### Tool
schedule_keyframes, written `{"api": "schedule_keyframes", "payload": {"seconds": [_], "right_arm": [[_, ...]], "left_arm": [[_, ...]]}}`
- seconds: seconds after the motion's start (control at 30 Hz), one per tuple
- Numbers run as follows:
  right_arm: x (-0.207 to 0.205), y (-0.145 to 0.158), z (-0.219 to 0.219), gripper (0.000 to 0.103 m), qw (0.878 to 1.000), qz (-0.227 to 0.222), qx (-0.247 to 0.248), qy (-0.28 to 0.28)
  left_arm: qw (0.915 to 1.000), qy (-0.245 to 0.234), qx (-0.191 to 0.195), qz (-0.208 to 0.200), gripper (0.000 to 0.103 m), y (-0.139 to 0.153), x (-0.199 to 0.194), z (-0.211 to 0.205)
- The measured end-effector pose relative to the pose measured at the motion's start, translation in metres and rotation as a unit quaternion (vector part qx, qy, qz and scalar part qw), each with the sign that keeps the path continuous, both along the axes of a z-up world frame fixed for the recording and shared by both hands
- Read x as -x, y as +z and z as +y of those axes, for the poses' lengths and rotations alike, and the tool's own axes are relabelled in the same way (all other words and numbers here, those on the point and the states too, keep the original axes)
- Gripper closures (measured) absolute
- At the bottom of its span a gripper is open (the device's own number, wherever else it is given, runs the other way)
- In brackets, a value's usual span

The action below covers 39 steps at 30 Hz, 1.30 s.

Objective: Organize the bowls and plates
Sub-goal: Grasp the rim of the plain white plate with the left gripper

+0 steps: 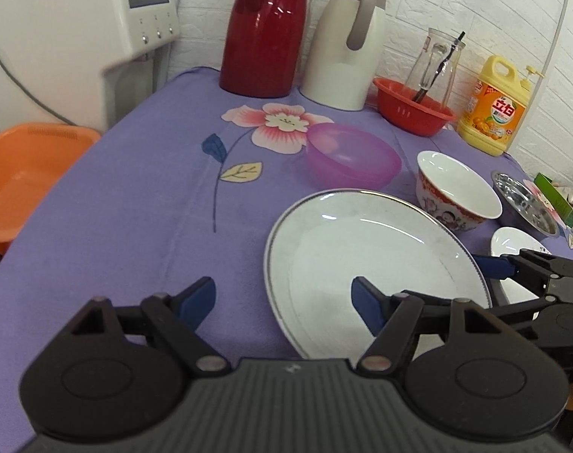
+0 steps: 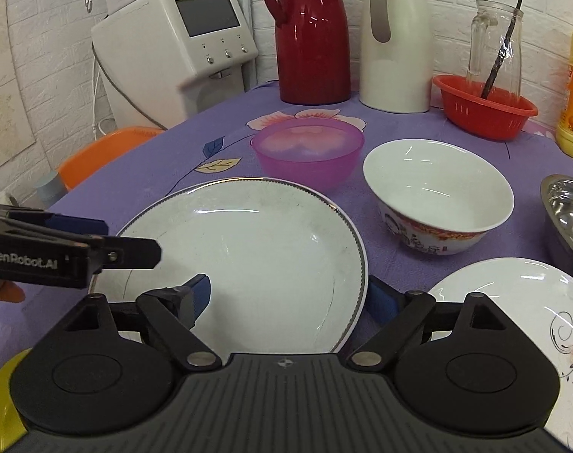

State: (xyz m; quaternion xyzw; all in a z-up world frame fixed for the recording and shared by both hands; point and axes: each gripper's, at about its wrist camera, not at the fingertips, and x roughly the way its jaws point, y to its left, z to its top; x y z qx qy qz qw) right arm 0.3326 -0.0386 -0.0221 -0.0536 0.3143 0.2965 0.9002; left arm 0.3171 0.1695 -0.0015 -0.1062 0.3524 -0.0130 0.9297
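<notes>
A large white plate with a grey rim (image 1: 365, 260) (image 2: 256, 256) lies on the purple cloth. My left gripper (image 1: 284, 300) is open, its fingers astride the plate's near left rim. My right gripper (image 2: 290, 296) is open, one finger over the plate and one outside its right rim; in the left wrist view it shows at the plate's right side (image 1: 513, 268). Behind stand a pink plastic bowl (image 1: 352, 158) (image 2: 307, 151) and a white bowl with a red pattern (image 1: 456, 192) (image 2: 437, 196). A smaller patterned white plate (image 2: 513, 317) lies to the right.
A steel bowl (image 2: 567, 207) sits at the far right. A red basket with a glass jug (image 2: 486, 109), a red flask (image 2: 309, 34), a white flask (image 2: 396, 37) and a yellow detergent bottle (image 1: 492, 105) line the wall. An orange tub (image 1: 26, 173) sits left of the table.
</notes>
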Motion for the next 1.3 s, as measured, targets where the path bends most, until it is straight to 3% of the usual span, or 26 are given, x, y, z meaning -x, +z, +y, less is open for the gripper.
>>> {"api": "schedule_keyframes", "payload": {"seconds": [0.2, 0.37, 0.53, 0.63, 0.7, 0.8, 0.87, 1.13, 1.3], "right_arm": [[0.003, -0.004, 0.003, 0.0, 0.999, -0.029, 0.011, 0.01], [0.009, -0.01, 0.005, 0.0, 0.997, -0.063, 0.031, 0.021], [0.009, -0.01, 0.006, 0.0, 0.997, -0.065, 0.029, 0.019], [0.009, -0.01, 0.007, 0.0, 0.997, -0.064, 0.031, 0.017], [0.01, -0.01, 0.008, 0.0, 0.997, -0.064, 0.03, 0.013], [0.012, -0.009, 0.012, 0.0, 0.997, -0.062, 0.035, -0.003], [0.014, -0.006, 0.016, 0.0, 0.998, -0.058, 0.04, -0.009], [0.019, 0.033, 0.022, 0.0, 0.996, -0.089, 0.021, -0.02], [0.042, 0.047, 0.017, 0.0, 0.995, -0.098, 0.012, -0.019]], "left_arm": [[0.9999, -0.005, -0.002, 0.009, 0.031, -0.009, -0.011, -0.014], [0.9996, -0.007, -0.025, -0.01, 0.031, -0.014, -0.012, -0.02], [0.9993, -0.023, -0.026, -0.012, 0.032, -0.013, -0.012, -0.021], [0.9991, -0.025, -0.032, -0.008, 0.035, -0.012, -0.011, -0.023], [0.9992, -0.029, -0.024, -0.009, 0.043, -0.012, -0.011, -0.025], [0.9995, -0.022, -0.021, -0.006, 0.044, -0.01, -0.011, -0.027], [0.9996, -0.009, -0.027, 0.004, 0.044, -0.007, -0.012, -0.028], [0.9988, 0.021, -0.032, -0.032, 0.045, 0.035, -0.013, -0.022], [0.9983, 0.018, -0.032, -0.046, 0.045, 0.051, 0.011, -0.027]]}}
